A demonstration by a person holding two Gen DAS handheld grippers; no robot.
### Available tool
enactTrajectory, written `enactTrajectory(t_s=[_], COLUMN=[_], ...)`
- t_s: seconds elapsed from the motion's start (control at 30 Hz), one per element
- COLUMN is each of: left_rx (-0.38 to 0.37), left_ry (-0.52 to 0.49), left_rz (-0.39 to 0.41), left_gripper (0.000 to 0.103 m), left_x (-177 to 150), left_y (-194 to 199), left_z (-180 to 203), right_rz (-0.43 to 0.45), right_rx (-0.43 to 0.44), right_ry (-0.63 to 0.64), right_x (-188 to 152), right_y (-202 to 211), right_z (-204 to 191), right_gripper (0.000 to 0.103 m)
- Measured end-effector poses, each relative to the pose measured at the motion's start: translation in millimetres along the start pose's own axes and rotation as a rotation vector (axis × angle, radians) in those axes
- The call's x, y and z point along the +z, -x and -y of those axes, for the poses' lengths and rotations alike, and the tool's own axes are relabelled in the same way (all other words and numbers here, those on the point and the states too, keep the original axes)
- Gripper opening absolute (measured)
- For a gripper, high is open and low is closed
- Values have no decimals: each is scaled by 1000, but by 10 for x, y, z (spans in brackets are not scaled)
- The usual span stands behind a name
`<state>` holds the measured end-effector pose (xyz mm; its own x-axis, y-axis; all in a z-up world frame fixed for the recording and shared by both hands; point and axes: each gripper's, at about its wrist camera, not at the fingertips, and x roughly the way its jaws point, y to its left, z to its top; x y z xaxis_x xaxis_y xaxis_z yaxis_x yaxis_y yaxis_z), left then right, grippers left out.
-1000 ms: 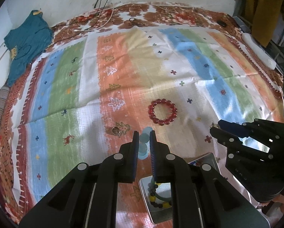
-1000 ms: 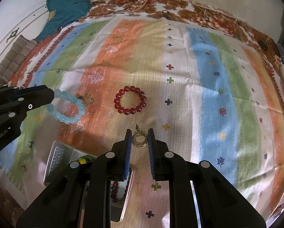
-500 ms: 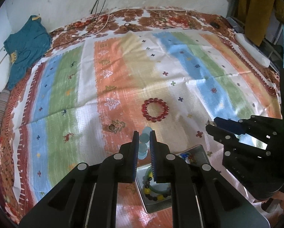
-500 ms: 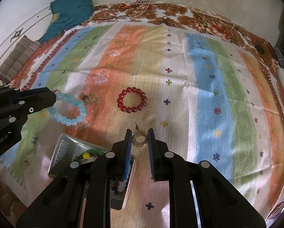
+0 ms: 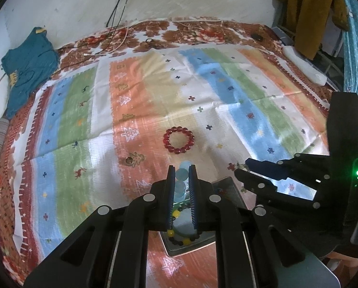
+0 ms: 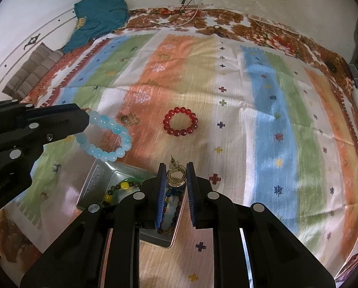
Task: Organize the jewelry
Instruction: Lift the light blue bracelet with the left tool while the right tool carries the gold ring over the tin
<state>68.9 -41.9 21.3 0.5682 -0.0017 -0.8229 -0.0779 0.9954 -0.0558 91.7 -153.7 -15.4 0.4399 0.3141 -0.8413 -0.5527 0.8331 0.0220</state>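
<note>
- Seen first from the left wrist camera, the left gripper (image 5: 180, 168) has its jaws pinched on a pale blue bead bracelet (image 5: 181, 180), whose beads show stacked in the narrow gap between the blue-padded fingers.
- Just below and behind those fingers a metal tin (image 5: 229, 187) sits on the striped cloth (image 5: 155, 91); a bracelet of dark and yellow beads (image 5: 176, 216) lies inside it.
- Farther out on the orange stripe, a red bead bracelet (image 5: 178, 140) lies flat and alone, well apart from both grippers.
- To its left, a small dark round trinket (image 5: 129, 160) rests on the cloth; what it is cannot be told.
- At the right edge the right gripper (image 5: 241, 168) reaches in, with something small and glinting at its tips.
- A teal garment (image 5: 25, 72) lies at the far left corner, and cables (image 5: 116, 12) trail down the wall.

- Next, from the right wrist camera, the right gripper (image 6: 176, 168) has its jaws clamped on a gold hoop earring (image 6: 176, 177), its post sticking up past the fingertips.
- The earring hangs over the near edge of the tin (image 6: 95, 180), where mixed coloured beads (image 6: 171, 199) show between the fingers.
- At left, the left gripper (image 6: 84, 120) holds the pale blue bracelet (image 6: 111, 139) as an open loop above the cloth, near the tin's far corner.
- The red bracelet (image 6: 180, 124) lies beyond, untouched.
</note>
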Motion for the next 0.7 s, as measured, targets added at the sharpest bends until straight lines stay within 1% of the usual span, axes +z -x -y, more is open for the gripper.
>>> enactTrajectory(t_s=[0.27, 0.7], left_rx=[-21, -26], left_ry=[-7, 8], left_rz=[19, 13], left_gripper=[11, 11], left_x=[-68, -228], left_y=[117, 197], left_z=[65, 62], right_rz=[-3, -5], right_rx=[13, 40], right_ry=[5, 11], right_x=[-84, -188], right_y=[53, 98], right_z=[-50, -147], right_gripper=[18, 18])
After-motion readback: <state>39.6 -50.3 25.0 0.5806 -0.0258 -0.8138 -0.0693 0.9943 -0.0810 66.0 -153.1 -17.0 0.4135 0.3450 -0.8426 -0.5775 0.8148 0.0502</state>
